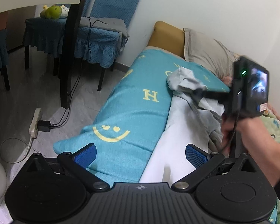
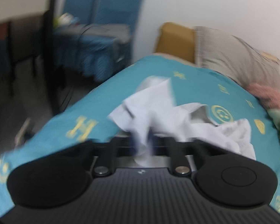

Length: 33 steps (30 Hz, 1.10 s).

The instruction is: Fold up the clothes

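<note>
My right gripper [image 2: 142, 145] is clenched on the pale garment [image 1: 179, 130], which lies along the teal blanket's [image 1: 132, 112] right side; my left gripper [image 1: 141, 154] hangs released, near its near end.

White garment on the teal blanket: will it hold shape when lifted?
Probably not. The white garment droops and bunches where the right hand-held gripper pinches it, so it looks floppy and light. Likely it slides easily over the blanket.

Teal blanket [image 1: 132, 108], white shirt [image 1: 179, 140]
</note>
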{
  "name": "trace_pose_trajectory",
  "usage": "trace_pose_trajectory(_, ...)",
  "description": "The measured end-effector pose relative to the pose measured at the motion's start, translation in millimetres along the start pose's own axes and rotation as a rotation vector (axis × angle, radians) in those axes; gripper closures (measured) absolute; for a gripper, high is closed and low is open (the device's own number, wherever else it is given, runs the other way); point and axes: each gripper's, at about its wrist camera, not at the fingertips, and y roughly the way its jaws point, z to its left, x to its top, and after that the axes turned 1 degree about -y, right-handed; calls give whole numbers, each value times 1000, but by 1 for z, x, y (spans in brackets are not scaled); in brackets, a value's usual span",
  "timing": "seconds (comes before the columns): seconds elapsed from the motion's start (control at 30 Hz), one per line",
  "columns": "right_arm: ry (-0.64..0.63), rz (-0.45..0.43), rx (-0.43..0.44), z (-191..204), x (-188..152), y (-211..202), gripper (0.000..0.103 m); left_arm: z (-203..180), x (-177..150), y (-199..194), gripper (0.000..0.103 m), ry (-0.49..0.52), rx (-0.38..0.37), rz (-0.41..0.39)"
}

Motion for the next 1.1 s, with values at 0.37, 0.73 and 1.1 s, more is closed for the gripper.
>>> trace_pose_trajectory(0.37, 568, 45, -244, -155, -24, 45, 98, -16, -10, 15, 1, 28, -34, -12)
trace_pose_trajectory(0.73, 552, 101, -68, -159, -31, -12, 10, -38, -18, 20, 1, 131, -6, -17)
trace_pose_trajectory(1.1, 373, 118, -21, -102, -42, -245, 10, -47, -21, -19, 1, 181, -18, -27)
